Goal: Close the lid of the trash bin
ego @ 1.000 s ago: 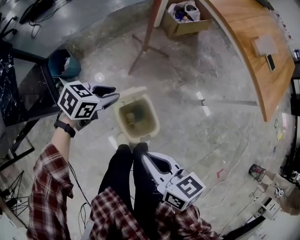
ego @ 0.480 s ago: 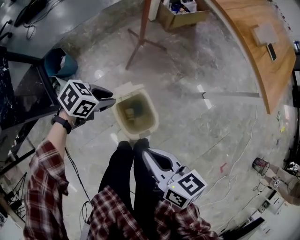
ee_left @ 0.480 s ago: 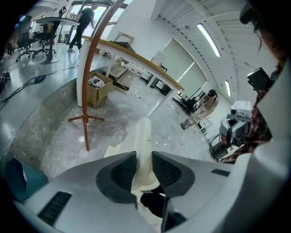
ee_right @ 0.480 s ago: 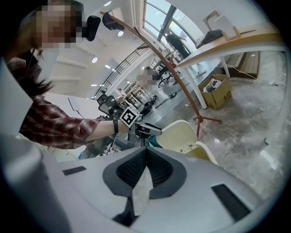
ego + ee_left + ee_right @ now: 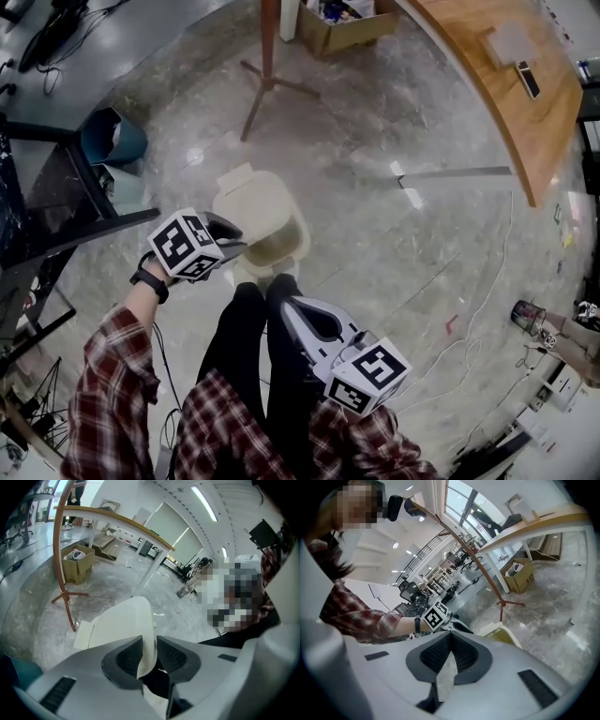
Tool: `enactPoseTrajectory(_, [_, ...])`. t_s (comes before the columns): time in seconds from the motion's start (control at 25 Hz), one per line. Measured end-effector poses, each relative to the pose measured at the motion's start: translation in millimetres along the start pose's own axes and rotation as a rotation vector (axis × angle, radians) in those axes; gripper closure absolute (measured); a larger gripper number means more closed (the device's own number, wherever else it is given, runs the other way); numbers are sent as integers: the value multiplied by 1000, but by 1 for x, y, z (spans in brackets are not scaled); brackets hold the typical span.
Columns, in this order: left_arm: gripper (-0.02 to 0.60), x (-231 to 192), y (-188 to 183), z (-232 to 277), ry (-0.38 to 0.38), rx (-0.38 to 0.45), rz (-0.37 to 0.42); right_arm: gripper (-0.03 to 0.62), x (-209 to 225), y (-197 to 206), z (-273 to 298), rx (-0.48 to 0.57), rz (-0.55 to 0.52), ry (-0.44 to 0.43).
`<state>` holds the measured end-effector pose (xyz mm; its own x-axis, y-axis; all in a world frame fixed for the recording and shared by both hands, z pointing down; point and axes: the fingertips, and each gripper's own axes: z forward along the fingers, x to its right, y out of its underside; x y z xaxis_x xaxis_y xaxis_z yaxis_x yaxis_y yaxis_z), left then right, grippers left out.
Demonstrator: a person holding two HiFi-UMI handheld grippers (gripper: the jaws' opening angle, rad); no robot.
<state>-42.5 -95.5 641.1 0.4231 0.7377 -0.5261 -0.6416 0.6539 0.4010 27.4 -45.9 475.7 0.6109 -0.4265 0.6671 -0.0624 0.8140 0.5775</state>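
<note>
Left tongs [image 5: 234, 246] are clamped on the free edge of the lid [image 5: 251, 202]. In the left gripper view the left tongs [image 5: 149, 643] have the thin cream lid [image 5: 123, 623] edge between the two pads, with no gap showing.

The lid is tilted over the trash bin [image 5: 284, 246] and covers most of the opening. A sliver of the inside shows on the bin's 5 o'clock side. The hinge side is at about 11 o'clock.

Right tongs [image 5: 287, 306] are narrow, tips touching and holding nothing. They hang over the person's legs [image 5: 246, 347] at the bin's 6 o'clock, clear of the rim. The right gripper view confirms it: the right tongs [image 5: 450, 633] have their tips together, and the bin [image 5: 506, 633] sits beyond them, apart.

The bin stands on the floor [image 5: 394, 253], right at the person's feet.

Clearances from the bin:
- 12 o'clock: wooden stand [image 5: 267, 56], well apart; cardboard box [image 5: 342, 28] further out.
- 10 o'clock: blue bin [image 5: 112, 141], with a dark tabletop frame [image 5: 66, 234] round to 9 o'clock. The left forearm is near the frame, and this is the tightest side.
- 1 to 3 o'clock: open floor out to the curved wooden tabletop [image 5: 506, 84].
- 4 o'clock: loose cables [image 5: 469, 347] on the floor, well apart.
</note>
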Motion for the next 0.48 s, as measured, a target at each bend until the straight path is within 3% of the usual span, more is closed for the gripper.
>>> enactPoseTrajectory(0.16, [486, 12, 8, 29, 2, 47, -35, 582, 14, 15, -7, 3, 34, 25])
enactPoseTrajectory(0.48, [486, 25, 41, 101, -12, 55, -98, 582, 39, 51, -9, 6, 93, 74])
